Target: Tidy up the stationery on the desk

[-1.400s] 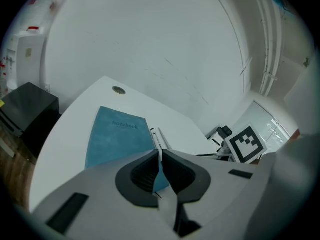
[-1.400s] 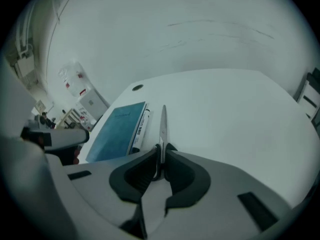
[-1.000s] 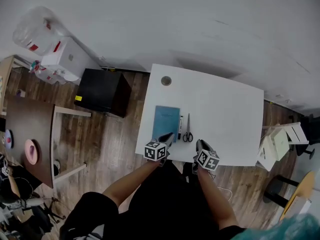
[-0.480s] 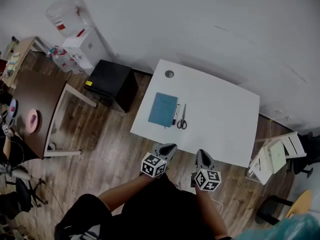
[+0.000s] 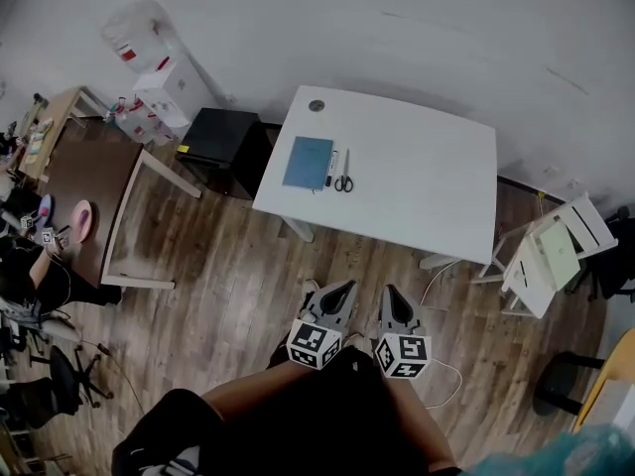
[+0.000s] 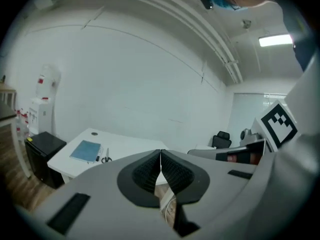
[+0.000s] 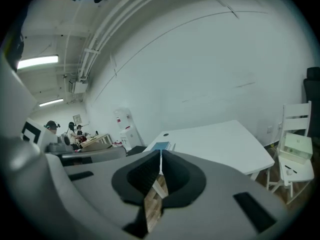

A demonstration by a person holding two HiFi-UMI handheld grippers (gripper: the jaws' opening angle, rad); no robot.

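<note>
I see the room from above, looking steeply down on a wood floor (image 5: 238,276). Both grippers are held low in the picture, side by side over the floor and well apart from the white desk (image 5: 417,201), pointing toward it. The left gripper (image 6: 160,159) has just been closing its jaws; its own view shows the ribbed black pads meeting along a thin line with nothing between them. The right gripper (image 7: 161,159) has its jaws pressed together in the same way and is also empty. The stationery lies in a neat row near the desk's left end. A blue notebook (image 5: 308,162) lies flat, a pen (image 5: 331,168) is just beside its right edge, and black-handled scissors (image 5: 343,180) lie just right of the pen. A small round hole (image 5: 317,106) sits near the desk's far left corner. The rest of the desk top is bare. A black cabinet (image 5: 223,145) stands beside the desk's left end, with a water dispenser (image 5: 164,77) further left against the wall. A brown table (image 5: 89,191) is at the far left, and a white chair (image 5: 551,251) stands near the desk's right end.
</note>
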